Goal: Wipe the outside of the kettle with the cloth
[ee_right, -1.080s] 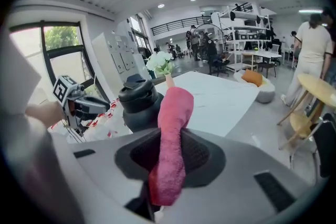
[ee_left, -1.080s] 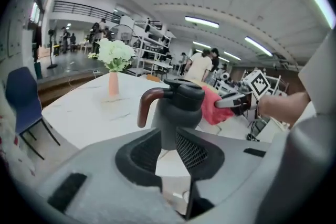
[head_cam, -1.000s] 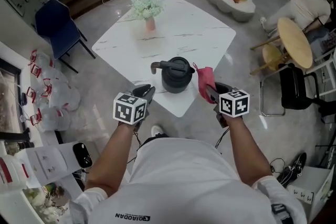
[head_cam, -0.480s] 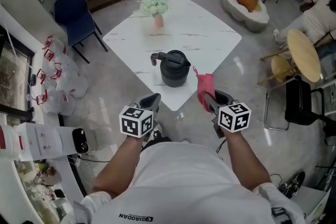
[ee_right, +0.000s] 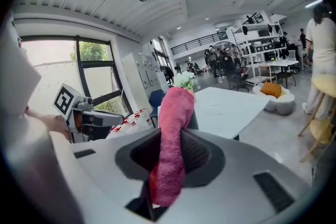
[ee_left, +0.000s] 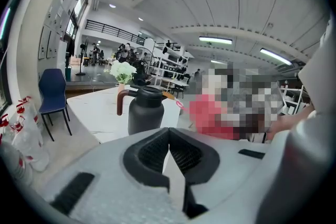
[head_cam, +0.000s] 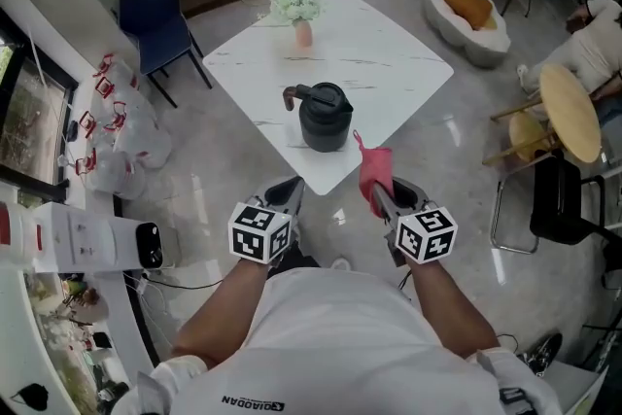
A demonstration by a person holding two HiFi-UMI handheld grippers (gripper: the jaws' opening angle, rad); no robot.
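Note:
The dark grey kettle with a brown handle stands upright near the front corner of the white marble table. Both grippers hang over the floor short of that corner, apart from the kettle. My left gripper is shut and empty; its jaws meet, with the kettle straight ahead. My right gripper is shut on the pink cloth. The cloth stands up between the right gripper's jaws and hides most of the kettle in the right gripper view.
A pink vase of white flowers stands at the table's far side. A blue chair and white bags are to the left. To the right are a round wooden table and a black chair.
Both grippers have pulled back from the kettle's sides and off the table edge, toward the person. The cloth stays in the right gripper. The kettle has not moved.

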